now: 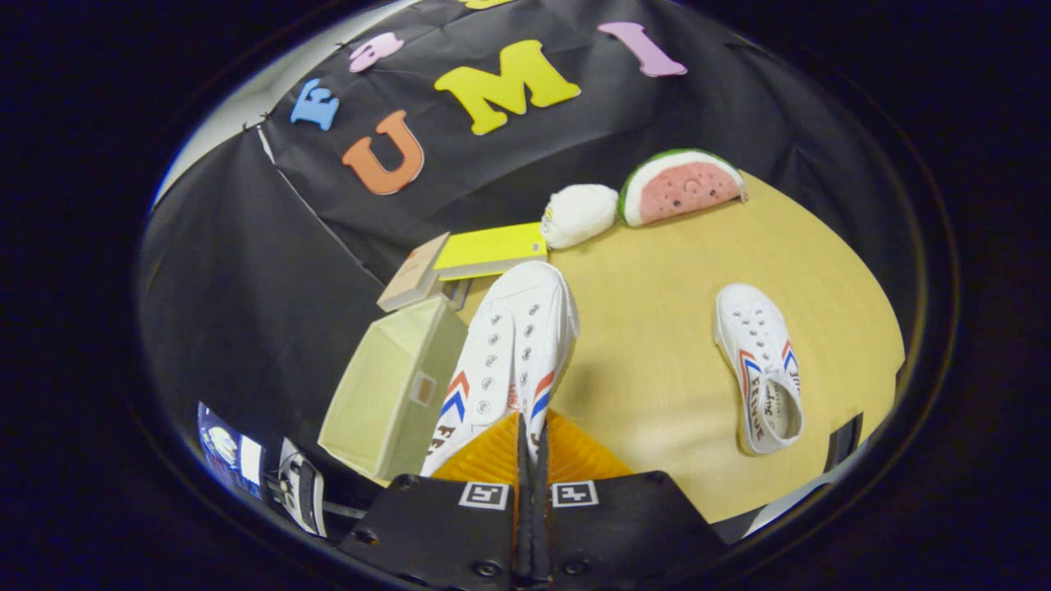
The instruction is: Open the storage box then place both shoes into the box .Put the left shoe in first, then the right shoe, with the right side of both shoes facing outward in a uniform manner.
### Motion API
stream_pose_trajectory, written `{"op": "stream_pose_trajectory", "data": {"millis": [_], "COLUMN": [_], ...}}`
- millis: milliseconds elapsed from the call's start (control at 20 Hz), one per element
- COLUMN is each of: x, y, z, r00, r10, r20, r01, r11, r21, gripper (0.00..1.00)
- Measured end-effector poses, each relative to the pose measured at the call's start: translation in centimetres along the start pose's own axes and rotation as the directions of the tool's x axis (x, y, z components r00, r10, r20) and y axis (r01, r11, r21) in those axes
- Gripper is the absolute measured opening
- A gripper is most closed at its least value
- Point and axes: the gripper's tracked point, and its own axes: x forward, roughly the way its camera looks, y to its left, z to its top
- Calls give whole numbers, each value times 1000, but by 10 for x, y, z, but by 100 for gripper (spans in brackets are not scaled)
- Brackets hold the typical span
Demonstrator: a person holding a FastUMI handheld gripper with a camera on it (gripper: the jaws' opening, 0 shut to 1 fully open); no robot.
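Orange ribbed fingers (493, 451) of the gripper (532, 447), low in the centre of the frame, are pinched nearly together on the heel edge of a white canvas shoe (513, 345), which hangs lifted, toe pointing away. Just left of it sits the pale fabric storage box (386, 394), seemingly open on top. The second shoe (759, 369) lies on the wooden table (649, 328), right of centre. Judging by this, the carry should swing left over the box and lower slowly, keeping the shoe's right side turned outward and the thin grip steady so it doesn't twist
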Motion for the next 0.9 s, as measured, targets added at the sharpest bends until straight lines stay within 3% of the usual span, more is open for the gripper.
{"op": "stream_pose_trajectory", "data": {"millis": [150,400,650,900], "x": [2,60,130,175], "y": [67,144,165,161], "z": [16,-6,-53,-68], "r00": [1000,997,980,967], "r10": [18,14,-24,-109], "r20": [11,-82,-197,-232], "r01": [-18,-16,32,123], "r11": [1000,1000,999,991], "r21": [-15,-25,38,45], "gripper": [5,5,5,5]}}
